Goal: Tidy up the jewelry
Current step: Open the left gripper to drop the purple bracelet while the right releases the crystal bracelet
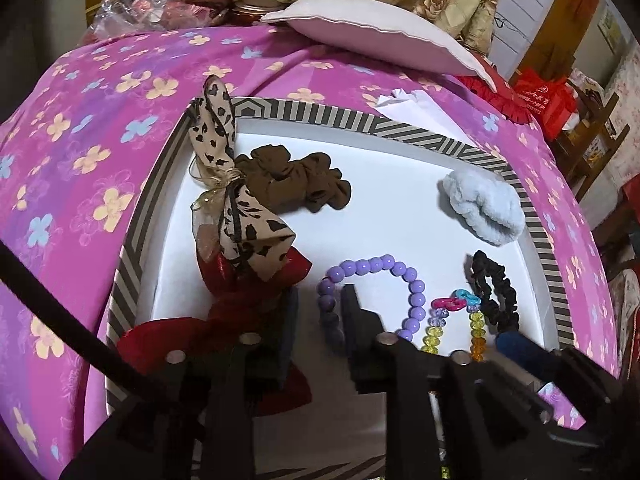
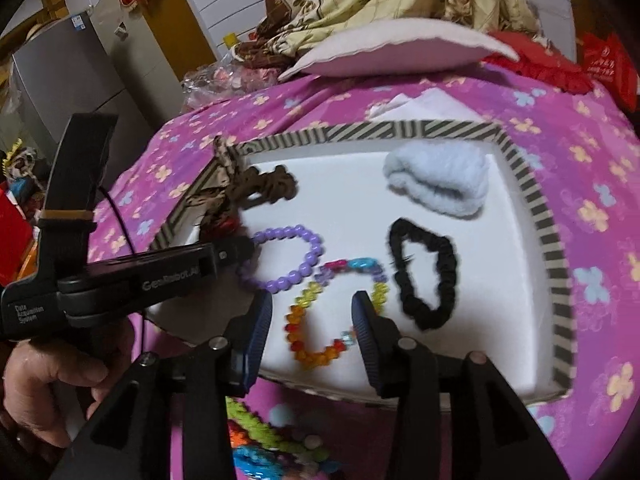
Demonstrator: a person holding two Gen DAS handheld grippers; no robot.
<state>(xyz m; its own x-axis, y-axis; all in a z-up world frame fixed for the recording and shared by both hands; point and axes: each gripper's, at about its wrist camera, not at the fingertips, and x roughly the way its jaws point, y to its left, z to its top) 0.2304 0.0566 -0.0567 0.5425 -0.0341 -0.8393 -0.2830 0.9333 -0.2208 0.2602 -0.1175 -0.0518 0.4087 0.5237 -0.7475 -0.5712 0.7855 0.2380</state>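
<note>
Resting in striped tray (image 2: 556, 280): glossy beaded bracelets (image 2: 280, 258), ruffled scrunchies (image 2: 424, 276).

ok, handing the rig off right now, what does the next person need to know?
Left gripper: open, tips at the purple bracelet, nothing held.
Right gripper: open, straddling the multicolour bracelet, not gripping.
Done: in the tray are both bracelets, black scrunchie, brown scrunchie, pale blue band, leopard bow, red bow.
Left: colourful pieces lie on the bedspread outside the tray; probably next.
</note>
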